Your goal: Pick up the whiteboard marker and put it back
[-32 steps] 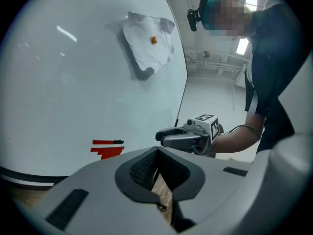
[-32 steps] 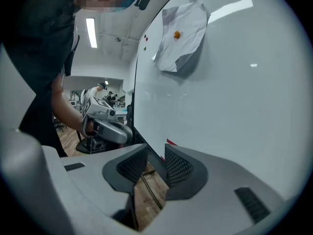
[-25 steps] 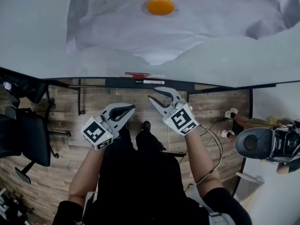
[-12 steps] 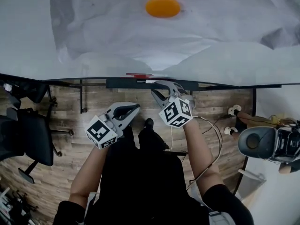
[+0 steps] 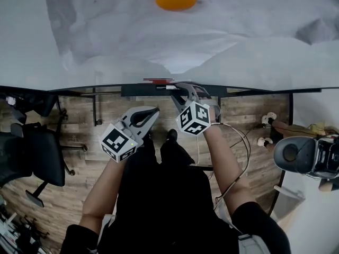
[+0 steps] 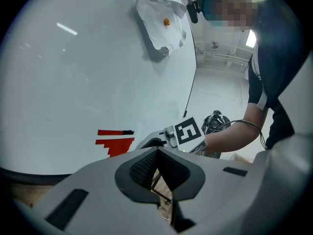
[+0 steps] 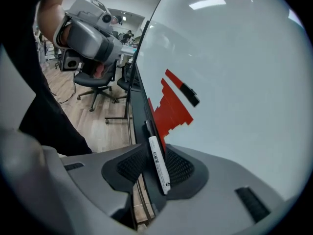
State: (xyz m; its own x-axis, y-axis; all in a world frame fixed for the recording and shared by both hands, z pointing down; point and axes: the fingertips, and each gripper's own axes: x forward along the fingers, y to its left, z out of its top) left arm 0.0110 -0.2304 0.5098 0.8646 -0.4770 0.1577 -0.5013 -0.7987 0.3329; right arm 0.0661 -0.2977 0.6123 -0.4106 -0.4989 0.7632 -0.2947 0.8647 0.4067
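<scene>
Whiteboard marker (image 7: 159, 164) lies on the board's tray (image 7: 142, 114), lower centre of the right gripper view, between jaws of the right claw (image 7: 155, 167), which have just been opening wide, not gripping. Left claw (image 6: 157, 169) closed, empty. Likely light, stiff, slick: grip mid-barrel.

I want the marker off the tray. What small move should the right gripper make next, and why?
Probably close the right gripper: its jaws have just been opening and now stand either side of the marker lying on the tray, pads not yet pressing it.

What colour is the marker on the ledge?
The marker is white with a dark end; the right gripper view shows it best.
</scene>
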